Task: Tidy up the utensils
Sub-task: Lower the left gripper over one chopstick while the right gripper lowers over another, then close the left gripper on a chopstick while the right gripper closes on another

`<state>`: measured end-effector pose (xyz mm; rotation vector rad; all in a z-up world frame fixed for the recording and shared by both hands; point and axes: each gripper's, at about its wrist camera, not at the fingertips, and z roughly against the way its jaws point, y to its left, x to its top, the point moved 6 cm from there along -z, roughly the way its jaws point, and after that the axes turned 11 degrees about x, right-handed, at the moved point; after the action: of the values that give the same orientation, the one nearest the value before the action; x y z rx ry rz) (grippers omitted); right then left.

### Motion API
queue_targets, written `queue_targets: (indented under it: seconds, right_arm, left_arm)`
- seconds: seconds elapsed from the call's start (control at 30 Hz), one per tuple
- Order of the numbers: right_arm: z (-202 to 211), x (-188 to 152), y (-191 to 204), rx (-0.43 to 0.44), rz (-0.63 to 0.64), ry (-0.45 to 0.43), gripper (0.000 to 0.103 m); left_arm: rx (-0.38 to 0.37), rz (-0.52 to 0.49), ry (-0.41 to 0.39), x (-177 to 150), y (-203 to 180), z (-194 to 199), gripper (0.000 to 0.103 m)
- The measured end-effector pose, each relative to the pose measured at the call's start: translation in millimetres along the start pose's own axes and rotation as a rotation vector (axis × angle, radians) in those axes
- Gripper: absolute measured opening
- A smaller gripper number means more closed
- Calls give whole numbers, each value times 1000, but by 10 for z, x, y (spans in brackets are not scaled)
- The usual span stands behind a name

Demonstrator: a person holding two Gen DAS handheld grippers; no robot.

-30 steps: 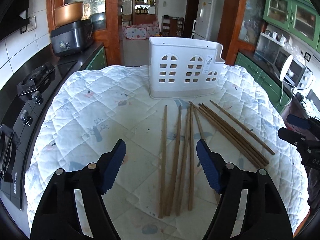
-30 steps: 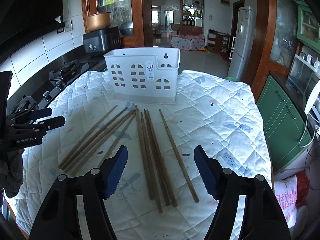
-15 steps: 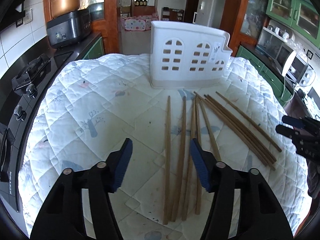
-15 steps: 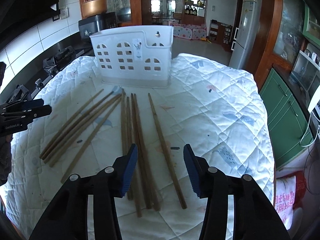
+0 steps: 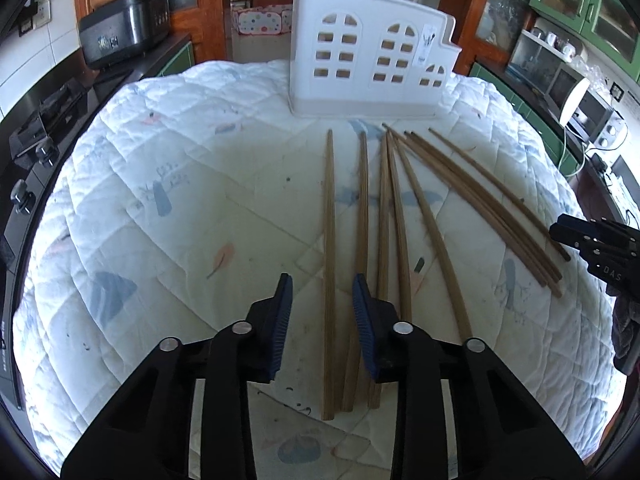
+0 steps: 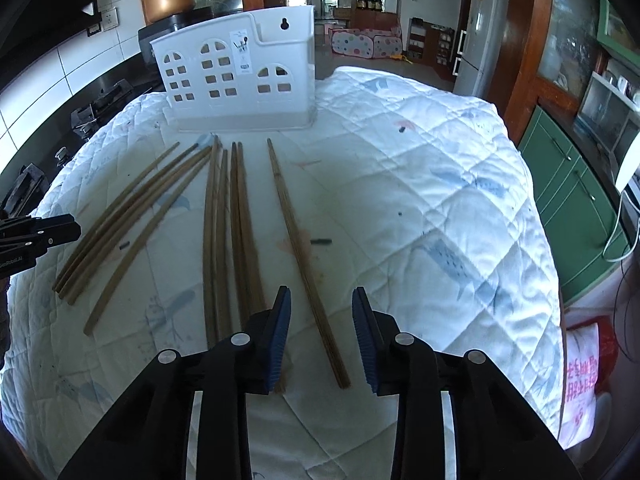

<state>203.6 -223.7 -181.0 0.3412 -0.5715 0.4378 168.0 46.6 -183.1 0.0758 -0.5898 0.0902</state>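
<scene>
— Any writing you can make out?

— A little. The right claw (image 5: 592, 240), seen at the edge of the left wrist view, has white letters "DAS" on its black body, cut off by the frame. The left claw (image 6: 36, 236) carries small white print, too blurred to read.

— Anything else?

— A red bag (image 6: 584, 368) beside the tabletop bears white Chinese characters, upside down, unreadable. The white holder (image 6: 240, 76) has a small sticker, illegible.

- white quilted cloth (image 5: 168, 184) under and ahead of the fingers, printed and stained
- black rice cooker (image 5: 124, 28) far ahead-left of the fingers
- gas stove (image 5: 32, 148) left of the fingers
- white fridge (image 6: 478, 32) far ahead-right
- green cabinets (image 6: 568, 184) right of the fingers
- microwave (image 5: 576, 96) ahead-right on the counter
</scene>
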Motion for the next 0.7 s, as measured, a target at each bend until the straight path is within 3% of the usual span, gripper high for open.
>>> queue_targets:
  seconds: [0.17,0.7]
  right_arm:
    - [-5,-58,1,3,4,4,27]
    - [-83,-165,-19,-9,17,33,18]
  left_arm:
    - [0,0,9,-25,-2,-43,23]
    - [4,0,43,-128,-24,-156,23]
